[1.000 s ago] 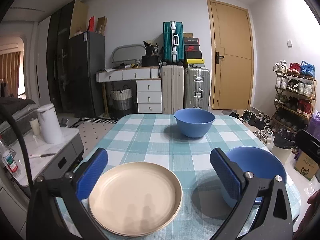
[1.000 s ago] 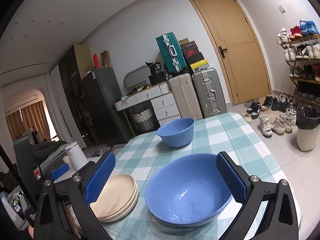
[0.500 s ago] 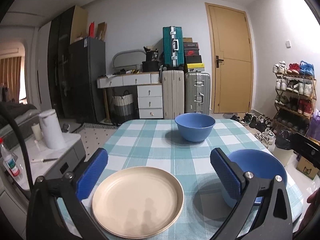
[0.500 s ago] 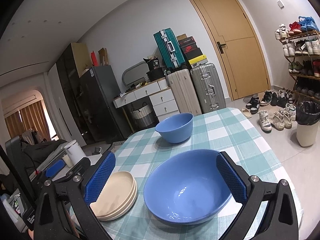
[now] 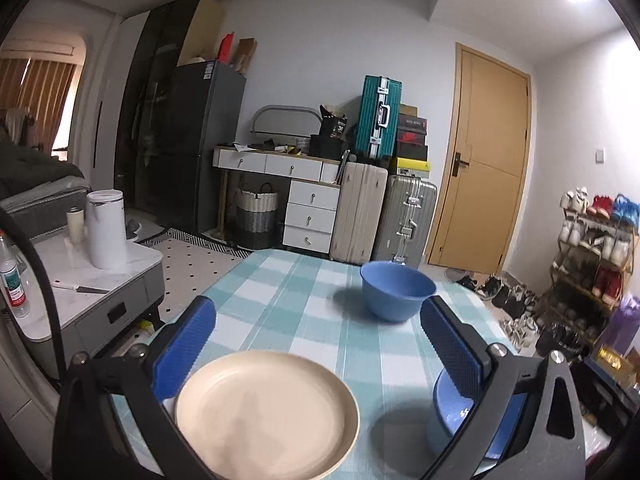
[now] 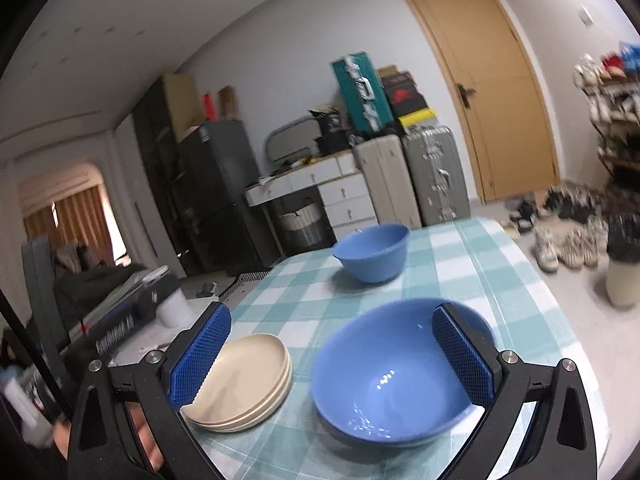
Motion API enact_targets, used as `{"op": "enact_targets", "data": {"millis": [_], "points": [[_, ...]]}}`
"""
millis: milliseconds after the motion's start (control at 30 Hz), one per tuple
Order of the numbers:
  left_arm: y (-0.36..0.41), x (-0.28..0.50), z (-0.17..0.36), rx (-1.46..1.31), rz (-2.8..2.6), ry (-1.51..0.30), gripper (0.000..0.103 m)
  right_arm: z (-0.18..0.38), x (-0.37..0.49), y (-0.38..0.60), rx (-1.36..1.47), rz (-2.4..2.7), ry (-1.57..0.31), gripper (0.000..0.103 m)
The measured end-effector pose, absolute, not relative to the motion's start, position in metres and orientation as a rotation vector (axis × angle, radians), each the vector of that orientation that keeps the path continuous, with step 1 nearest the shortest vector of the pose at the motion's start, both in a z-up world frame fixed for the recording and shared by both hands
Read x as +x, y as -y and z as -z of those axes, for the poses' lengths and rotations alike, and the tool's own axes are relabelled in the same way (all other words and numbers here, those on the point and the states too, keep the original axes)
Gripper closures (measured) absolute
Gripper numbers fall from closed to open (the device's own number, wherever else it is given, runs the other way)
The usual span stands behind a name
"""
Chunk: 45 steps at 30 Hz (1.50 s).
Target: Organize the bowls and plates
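Note:
A stack of cream plates (image 5: 264, 412) sits at the near left of the checked table (image 5: 304, 304); it also shows in the right wrist view (image 6: 244, 384). A large blue bowl (image 6: 392, 372) stands to its right, partly hidden by a finger in the left wrist view (image 5: 444, 420). A smaller blue bowl (image 5: 396, 294) stands farther back, also in the right wrist view (image 6: 372, 252). My left gripper (image 5: 316, 344) is open above the plates. My right gripper (image 6: 328, 352) is open above the large bowl. Both are empty.
A grey side cabinet (image 5: 92, 280) with a white kettle (image 5: 106, 234) stands left of the table. Suitcases (image 5: 384, 216), a white desk and a door are behind. A shoe rack (image 5: 592, 252) and a bin (image 6: 622, 264) stand to the right.
Both cameras have tilted and shifted, the right view blurred by motion. The left gripper has turned left and up. Both grippers stay open. Plates and bowls have not moved.

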<state>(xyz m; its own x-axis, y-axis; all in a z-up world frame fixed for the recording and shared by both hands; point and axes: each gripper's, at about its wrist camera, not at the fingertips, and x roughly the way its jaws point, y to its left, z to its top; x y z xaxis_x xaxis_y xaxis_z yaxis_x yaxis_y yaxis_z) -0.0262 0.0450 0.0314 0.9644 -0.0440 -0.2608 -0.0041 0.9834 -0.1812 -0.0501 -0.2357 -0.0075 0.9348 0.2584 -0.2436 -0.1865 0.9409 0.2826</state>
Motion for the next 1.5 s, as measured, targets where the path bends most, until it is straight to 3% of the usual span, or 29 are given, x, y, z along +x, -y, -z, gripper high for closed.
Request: {"op": "enact_targets", "data": {"millis": [400,633,900,1133,1500], "points": [[-0.053,0.039,-0.094,-0.154,-0.006,-0.348,0.000,-0.081,-0.035,0.232,0.186,-0.330,-0.169,0.001],[-0.038,0.130,-0.093,-0.097,0.006,-0.526,0.000,-0.107,0.051,0.248,0.290,-0.364,-0.383,0.001],[-0.018,0.227,-0.064,0.037,-0.048,-0.665,0.000,-0.069,0.185,0.290,0.485,-0.326,-0.706,0.002],[-0.013,0.306,-0.030,-0.032,-0.036,-0.781,0.000,-0.009,0.271,0.332,0.691,-0.245,-0.901,0.012],[0.033,0.395,0.032,-0.048,0.030,-1.072,0.001,0.043,0.358,0.325,0.569,-0.210,-1.101,0.027]]}}
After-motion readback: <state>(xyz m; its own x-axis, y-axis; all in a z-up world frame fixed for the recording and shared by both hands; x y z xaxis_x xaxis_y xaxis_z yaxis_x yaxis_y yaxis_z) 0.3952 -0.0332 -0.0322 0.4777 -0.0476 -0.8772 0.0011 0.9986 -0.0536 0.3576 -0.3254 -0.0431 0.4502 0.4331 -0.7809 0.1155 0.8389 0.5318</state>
